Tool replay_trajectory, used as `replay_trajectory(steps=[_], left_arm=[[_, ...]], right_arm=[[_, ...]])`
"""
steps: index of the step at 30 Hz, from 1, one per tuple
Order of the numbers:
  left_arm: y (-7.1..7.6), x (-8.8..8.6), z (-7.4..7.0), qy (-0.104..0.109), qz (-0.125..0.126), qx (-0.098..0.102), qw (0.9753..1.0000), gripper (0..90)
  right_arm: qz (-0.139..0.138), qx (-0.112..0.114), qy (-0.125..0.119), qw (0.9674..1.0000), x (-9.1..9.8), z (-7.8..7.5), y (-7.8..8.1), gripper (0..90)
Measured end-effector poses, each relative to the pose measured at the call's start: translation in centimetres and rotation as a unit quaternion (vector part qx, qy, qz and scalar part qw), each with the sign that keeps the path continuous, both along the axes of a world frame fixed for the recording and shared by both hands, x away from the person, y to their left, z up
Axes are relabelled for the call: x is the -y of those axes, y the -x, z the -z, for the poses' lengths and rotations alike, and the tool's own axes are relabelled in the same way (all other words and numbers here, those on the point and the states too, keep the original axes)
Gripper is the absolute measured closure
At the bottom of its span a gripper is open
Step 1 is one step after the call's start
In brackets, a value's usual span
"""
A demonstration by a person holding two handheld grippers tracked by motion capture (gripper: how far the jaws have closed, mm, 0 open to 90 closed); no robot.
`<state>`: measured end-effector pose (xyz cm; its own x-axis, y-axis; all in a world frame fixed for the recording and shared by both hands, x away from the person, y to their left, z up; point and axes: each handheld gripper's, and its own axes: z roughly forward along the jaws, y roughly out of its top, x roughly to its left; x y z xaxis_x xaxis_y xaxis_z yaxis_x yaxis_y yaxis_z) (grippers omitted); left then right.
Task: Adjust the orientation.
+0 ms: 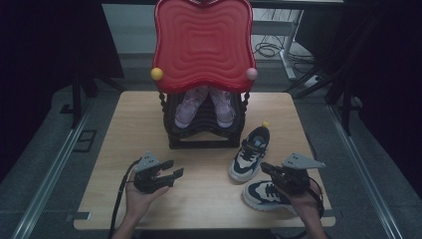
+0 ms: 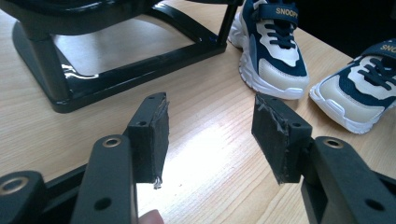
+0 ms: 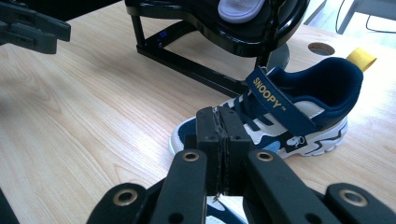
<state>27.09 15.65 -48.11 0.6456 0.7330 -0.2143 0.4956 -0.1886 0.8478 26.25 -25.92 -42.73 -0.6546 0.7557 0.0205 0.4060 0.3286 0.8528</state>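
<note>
Two navy-and-cream strapped sneakers (image 1: 251, 152) lie on the right side of the wooden bench (image 1: 199, 194), toes pointing near-left. The right gripper (image 1: 266, 169), fingers closed on nothing, hovers just above them; the left gripper (image 1: 175, 172), fingers open and empty, sits well apart.

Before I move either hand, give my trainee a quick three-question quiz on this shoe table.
1. True or false: the left gripper has its jaws shut.
2. How many navy and white sneakers lie on the table outside the shoe rack?
A. one
B. two
C. three
3. What sits on the rack's shelf under the red top?

Key
1. False: in the left gripper view the jaws stand apart with bare wood between them. The right gripper is the one with jaws shut, with nothing between them.
2. B: the far sneaker and the near sneaker.
3. A pair of pink shoes.
</note>
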Motion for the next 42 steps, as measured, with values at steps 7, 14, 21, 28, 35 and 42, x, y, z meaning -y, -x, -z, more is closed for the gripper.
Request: replay_trajectory(steps=[7,14,21,28,35,42], left_arm=[[0.0,-0.1,0.1,0.001,-0.001,-0.001,1.0,46.6],[-0.1,-0.3,0.0,0.002,-0.004,0.0,1.0,46.6],[-0.1,-0.3,0.1,0.001,-0.004,-0.001,1.0,46.5],[-0.1,-0.1,0.2,-0.001,-0.004,-0.003,1.0,46.5],[-0.2,-0.1,0.2,-0.001,-0.004,-0.003,1.0,46.5],[-0.1,-0.3,0.2,-0.001,-0.005,-0.002,1.0,46.5]], right_arm=[[-0.002,0.003,0.011,0.9999,0.1,-1.8,-1.6,88.4],[0.006,-0.007,0.02,0.9998,0.4,-3.7,-4.0,88.5],[0.023,-0.005,0.017,0.9996,1.7,-5.0,-5.1,88.4],[0.031,-0.019,0.026,0.999,2.7,-5.1,-7.0,88.5],[0.028,-0.048,0.036,0.9978,2.8,-4.4,-9.1,88.2],[0.013,-0.08,0.044,0.9957,2.5,-3.2,-10.9,81.5]])
